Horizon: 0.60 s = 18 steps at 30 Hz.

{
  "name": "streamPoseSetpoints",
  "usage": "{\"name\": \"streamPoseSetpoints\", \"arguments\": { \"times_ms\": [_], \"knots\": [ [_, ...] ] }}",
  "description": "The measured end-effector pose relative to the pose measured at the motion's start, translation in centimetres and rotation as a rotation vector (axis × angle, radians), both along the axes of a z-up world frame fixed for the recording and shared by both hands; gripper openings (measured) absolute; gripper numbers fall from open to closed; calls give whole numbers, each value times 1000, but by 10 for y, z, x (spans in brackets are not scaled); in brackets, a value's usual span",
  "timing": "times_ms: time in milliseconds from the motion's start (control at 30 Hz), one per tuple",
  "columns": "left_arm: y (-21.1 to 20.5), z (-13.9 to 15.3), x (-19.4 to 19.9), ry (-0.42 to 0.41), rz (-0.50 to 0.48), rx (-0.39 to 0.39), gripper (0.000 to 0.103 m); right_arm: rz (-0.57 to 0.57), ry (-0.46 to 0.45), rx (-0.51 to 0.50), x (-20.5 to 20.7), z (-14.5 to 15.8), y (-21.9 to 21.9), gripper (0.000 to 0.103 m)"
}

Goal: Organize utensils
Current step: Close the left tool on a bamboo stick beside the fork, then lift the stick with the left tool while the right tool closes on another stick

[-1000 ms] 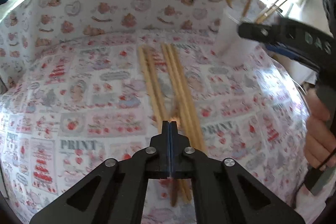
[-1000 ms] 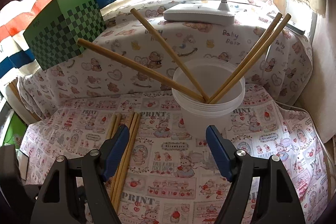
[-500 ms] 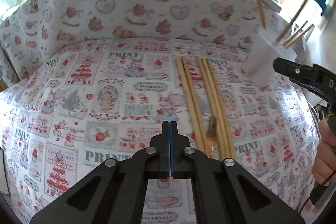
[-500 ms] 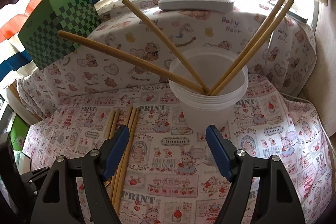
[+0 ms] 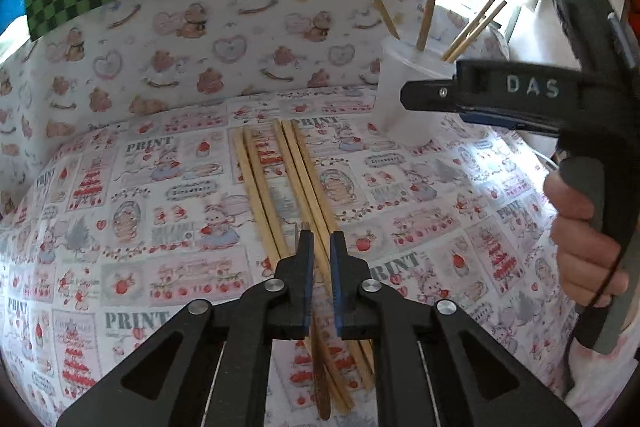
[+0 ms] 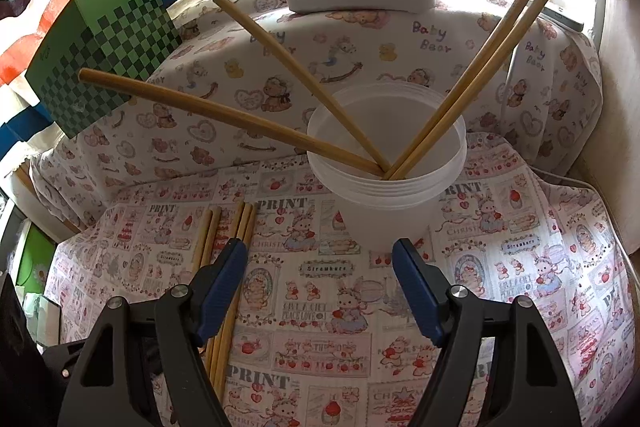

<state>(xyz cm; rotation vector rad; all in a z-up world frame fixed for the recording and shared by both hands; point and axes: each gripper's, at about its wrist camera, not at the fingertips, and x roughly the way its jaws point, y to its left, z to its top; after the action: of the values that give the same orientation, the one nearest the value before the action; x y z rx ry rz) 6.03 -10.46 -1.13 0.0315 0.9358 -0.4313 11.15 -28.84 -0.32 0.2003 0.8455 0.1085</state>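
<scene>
We see pale tan bamboo chopsticks [image 5: 280, 183] lying on a surface [image 5: 160, 227] covered in a white cloth printed with red strawberries, bunnies and grey "PRINT" lettering. 4 more tan chopsticks [image 6: 256, 123] stand in a translucent white cup [image 6: 400, 211]. Behind it we see a white cloth [image 6: 240, 79] with brown bears, pink hearts and "Baby Bear" text. The box [image 6: 108, 59] is checkered in light and dark green. Each black gripper, left [image 5: 320, 247] and right [image 6: 320, 255], has blue pads.

Loose chopsticks [image 5: 280, 183] lie left of the cup [image 5: 404, 99]
</scene>
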Motion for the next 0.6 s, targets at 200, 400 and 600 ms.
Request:
{"name": "streamPoseSetpoints", "arguments": {
  "times_ms": [200,400,600],
  "knots": [
    [7,-18,17,71,26,-58,7,-1,-1,0,-1,0,1,77],
    [17,-29,27,120,87,-83,8,-2,1,6,-1,0,1,77],
    [27,-25,28,96,123,-87,15,-1,1,2,-1,1,2,77]
  ]
}}
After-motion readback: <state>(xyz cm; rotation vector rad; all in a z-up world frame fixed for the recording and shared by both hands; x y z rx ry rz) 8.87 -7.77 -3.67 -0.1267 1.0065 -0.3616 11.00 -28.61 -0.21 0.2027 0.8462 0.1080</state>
